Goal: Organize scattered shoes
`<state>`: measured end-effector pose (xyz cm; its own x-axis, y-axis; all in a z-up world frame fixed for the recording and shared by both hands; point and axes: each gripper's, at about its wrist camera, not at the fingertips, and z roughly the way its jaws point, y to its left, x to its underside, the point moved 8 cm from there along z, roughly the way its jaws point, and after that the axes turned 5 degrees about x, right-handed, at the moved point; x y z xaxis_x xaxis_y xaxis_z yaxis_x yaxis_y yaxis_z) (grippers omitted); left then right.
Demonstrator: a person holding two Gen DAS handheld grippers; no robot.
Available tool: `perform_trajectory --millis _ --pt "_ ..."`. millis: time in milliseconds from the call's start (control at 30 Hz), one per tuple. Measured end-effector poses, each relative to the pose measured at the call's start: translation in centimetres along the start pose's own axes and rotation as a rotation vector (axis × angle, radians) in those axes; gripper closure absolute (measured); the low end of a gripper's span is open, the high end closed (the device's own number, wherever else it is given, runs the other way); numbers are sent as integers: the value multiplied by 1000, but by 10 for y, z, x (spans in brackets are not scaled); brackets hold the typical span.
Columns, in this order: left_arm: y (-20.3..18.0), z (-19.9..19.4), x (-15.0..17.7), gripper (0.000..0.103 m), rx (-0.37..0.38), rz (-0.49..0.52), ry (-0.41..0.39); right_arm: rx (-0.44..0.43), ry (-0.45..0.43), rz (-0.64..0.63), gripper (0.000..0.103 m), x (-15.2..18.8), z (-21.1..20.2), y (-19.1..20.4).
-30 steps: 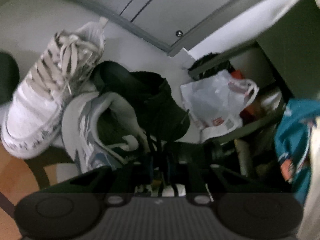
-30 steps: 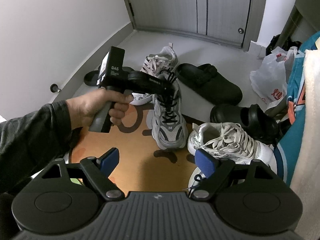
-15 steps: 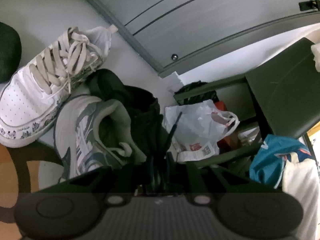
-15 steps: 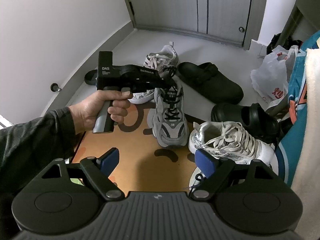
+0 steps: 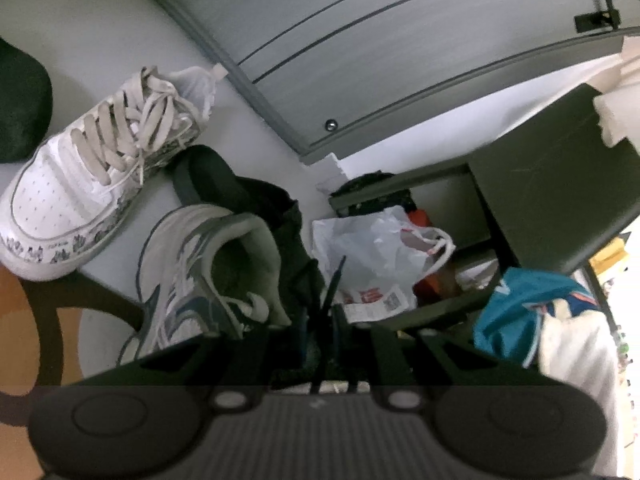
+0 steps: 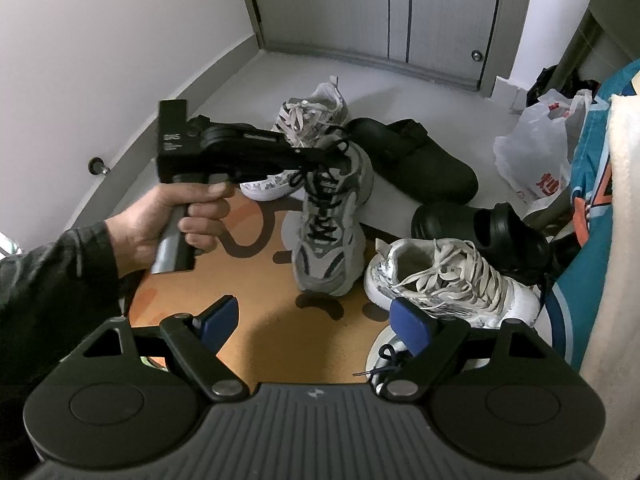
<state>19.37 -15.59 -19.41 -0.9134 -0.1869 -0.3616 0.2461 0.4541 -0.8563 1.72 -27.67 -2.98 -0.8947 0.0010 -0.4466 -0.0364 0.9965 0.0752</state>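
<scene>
My left gripper [image 6: 316, 156], held by a hand, is shut on the black laces at the tongue of a grey sneaker [image 6: 330, 224]. The sneaker hangs toe-down just over the orange mat [image 6: 256, 336]. In the left wrist view the grey sneaker [image 5: 200, 264] fills the lower left, and the left gripper [image 5: 320, 328] shows dark, pinched on laces. My right gripper [image 6: 314, 320] stands open over the mat with nothing between its blue pads [image 6: 408, 320]. One white sneaker [image 6: 448, 280] lies at the right, its mate [image 6: 304, 120] behind the grey one.
Two black clogs [image 6: 416, 160] [image 6: 480, 232] lie on the grey floor to the right. Another shoe with blue laces [image 6: 384, 356] peeks out under my right finger. A white plastic bag [image 6: 536, 152] and a dark shelf [image 5: 560, 200] stand at the right, closed doors [image 6: 400, 12] behind.
The left gripper has tipped up toward level and drifted slightly left, carrying the grey sneaker with it. The right gripper has stayed put and open.
</scene>
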Motion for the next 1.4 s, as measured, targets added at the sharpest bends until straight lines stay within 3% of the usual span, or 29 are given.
perform_trajectory --millis 267,300,367,467,567,767,833,933,1000,1067,1233,1333,1400 --pt "0 -23 10 92 -11 6 25 35 27 -46 16 10 13 2" --pt "0 -26 11 103 -8 6 25 37 30 -47 16 11 14 1" --pt "-15 -43 7 103 140 -29 -25 51 43 -57 16 16 20 0" --pt "-37 -56 -8 103 176 12 -54 75 59 -77 16 24 31 0" --pt "-35 -54 -13 103 72 85 -9 113 87 -108 16 34 44 1" --pt "-18 -49 -5 103 -10 142 44 114 117 -140 16 46 55 11" --pt "-12 -42 3 96 -53 170 77 119 114 -155 16 46 55 12" --pt "-6 -33 15 95 -95 218 111 118 119 -156 16 46 55 12" --pt "-5 -29 24 83 -130 273 126 115 116 -158 16 44 54 13" --pt "-7 -22 37 80 -189 375 154 110 108 -161 16 42 52 13" --pt "-8 -11 56 73 -224 481 208 89 96 -161 16 36 47 16" --pt "-10 -7 64 63 -259 567 228 75 99 -158 16 35 46 17" --pt "-11 -4 69 49 -285 626 246 70 99 -157 16 34 45 17"
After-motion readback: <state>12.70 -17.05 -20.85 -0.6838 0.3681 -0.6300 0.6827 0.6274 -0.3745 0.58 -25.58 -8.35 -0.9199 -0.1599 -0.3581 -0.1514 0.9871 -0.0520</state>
